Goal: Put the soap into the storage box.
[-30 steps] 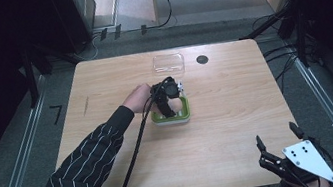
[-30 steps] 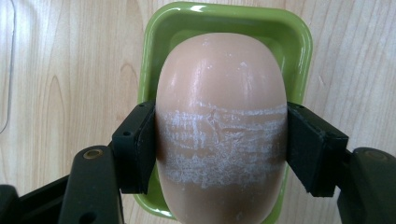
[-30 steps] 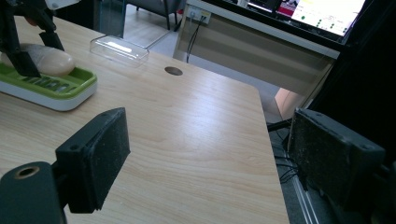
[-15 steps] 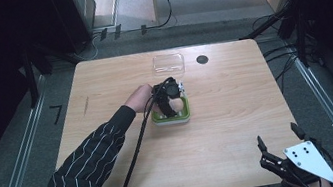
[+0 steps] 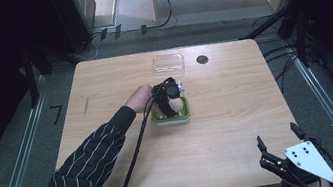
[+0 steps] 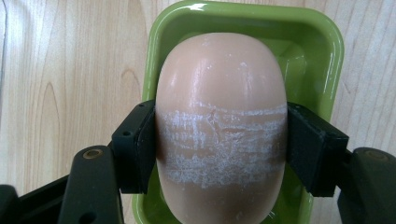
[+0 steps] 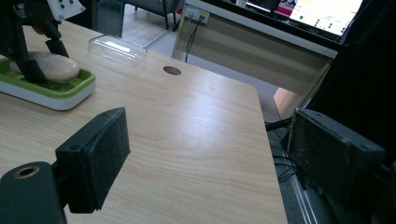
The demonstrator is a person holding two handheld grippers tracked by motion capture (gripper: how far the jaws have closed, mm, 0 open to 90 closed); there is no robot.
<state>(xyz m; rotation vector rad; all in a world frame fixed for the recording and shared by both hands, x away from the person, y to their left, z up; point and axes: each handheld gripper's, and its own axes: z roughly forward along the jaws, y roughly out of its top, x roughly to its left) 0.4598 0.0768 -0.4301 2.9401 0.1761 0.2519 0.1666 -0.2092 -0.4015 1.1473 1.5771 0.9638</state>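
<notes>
Wooden and pale, the table (image 5: pixel 221 130) sits in a dim room with cables on the floor behind it. From the high view, the left gripper (image 5: pixel 170 104) stands over the green dish (image 5: pixel 184 116) near the table's middle, in much the same spot as a second ago, though the hand has settled slightly lower onto the dish. A clear lid (image 5: pixel 168 62) lies just beyond it, near the far edge, beside a dark round hole (image 5: pixel 202 59). The right gripper (image 5: pixel 279 154) hangs at the near right corner, unmoved, jaws spread on nothing.

Looking along the left gripper (image 6: pixel 219 149), its jaws pinch the pink soap bar (image 6: pixel 219 135) across the middle, both pads pressed flat to its sides; a band of white scuffing runs between them. The bar lies inside the green dish (image 6: pixel 322 51), whose rim shows around it. The grip looks firm and settled, so the soap seems either ready to be lifted out or just set down and not yet let go.

From the right gripper (image 7: pixel 205 154), the jaws stand wide apart over bare wood, well away from the soap bar (image 7: pixel 56 67) resting in the green dish (image 7: pixel 60 93), with the clear lid (image 7: pixel 116 49) farther off.
</notes>
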